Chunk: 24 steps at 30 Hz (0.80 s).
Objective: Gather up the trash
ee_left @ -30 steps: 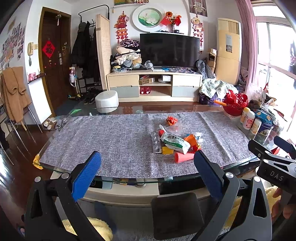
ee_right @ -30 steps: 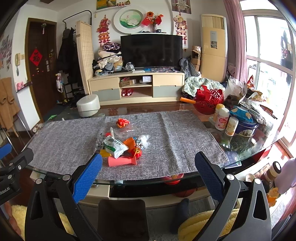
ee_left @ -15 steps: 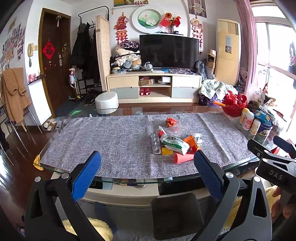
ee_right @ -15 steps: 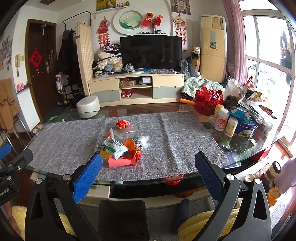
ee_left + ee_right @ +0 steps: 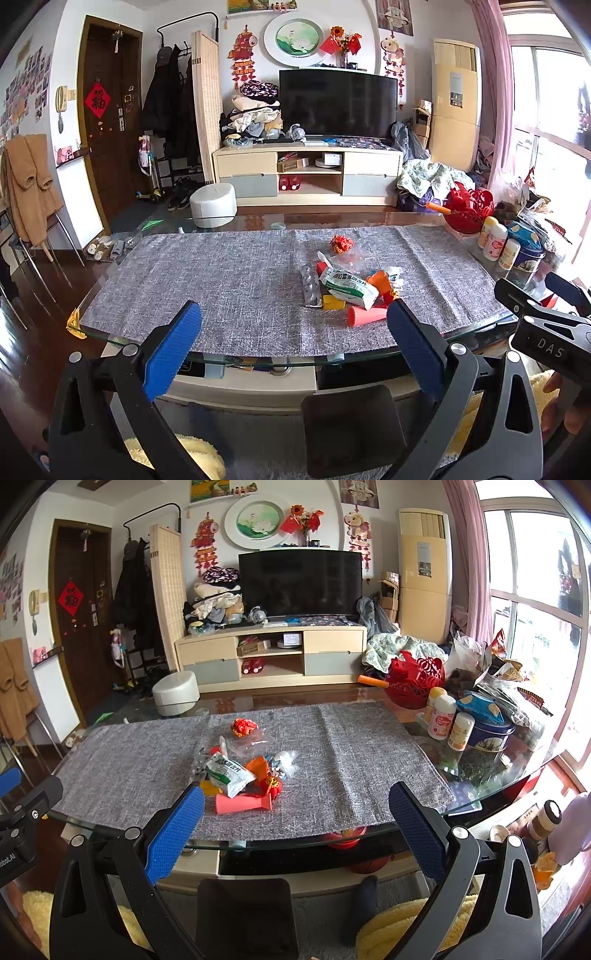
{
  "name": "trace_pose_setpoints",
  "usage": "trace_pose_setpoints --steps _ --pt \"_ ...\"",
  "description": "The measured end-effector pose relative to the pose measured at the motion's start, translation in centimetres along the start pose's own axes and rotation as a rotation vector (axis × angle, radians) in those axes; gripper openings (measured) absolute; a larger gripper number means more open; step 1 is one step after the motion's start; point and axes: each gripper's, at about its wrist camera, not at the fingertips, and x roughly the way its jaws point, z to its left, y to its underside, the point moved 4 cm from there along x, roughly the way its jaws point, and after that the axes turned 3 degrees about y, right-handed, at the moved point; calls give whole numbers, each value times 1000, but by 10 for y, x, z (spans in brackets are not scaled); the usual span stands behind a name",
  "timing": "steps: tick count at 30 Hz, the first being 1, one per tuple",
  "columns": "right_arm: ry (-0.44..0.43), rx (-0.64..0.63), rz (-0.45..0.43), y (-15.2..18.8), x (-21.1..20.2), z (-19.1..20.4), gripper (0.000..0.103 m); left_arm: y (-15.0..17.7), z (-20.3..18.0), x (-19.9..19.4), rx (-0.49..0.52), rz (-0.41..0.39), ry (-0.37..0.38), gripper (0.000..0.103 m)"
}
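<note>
Trash (image 5: 349,286) heaped on the grey cloth (image 5: 221,280) of the worktop (image 5: 258,360), all of it uncollected by the look of things: green-and-white packet (image 5: 229,773) on top, coral tube (image 5: 242,804) at the near edge of the heap, blister pack (image 5: 309,286) on its left side, crumpled red wrapper (image 5: 243,726) just beyond it, apart. No bin or bag for the trash to be seen. Left tongs (image 5: 291,347) wide open and empty, short of the heap, off to its near left. Right tongs (image 5: 295,827) likewise spread and empty, near side of the heap, slightly to its right. Nothing touched; whole job judged still ahead.
</note>
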Motion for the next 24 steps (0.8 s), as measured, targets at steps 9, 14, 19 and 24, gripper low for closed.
trace_pose_setpoints --steps 9,14,19,24 --pt "-26 4 55 6 21 1 100 2 0 21 -4 46 2 95" --pt "-55 4 108 13 43 4 100 9 5 42 -10 76 2 95" --pt "-54 13 158 19 66 4 100 15 7 68 -10 118 0 95" --pt "-51 21 218 28 96 4 100 25 9 94 2 161 -9 95"
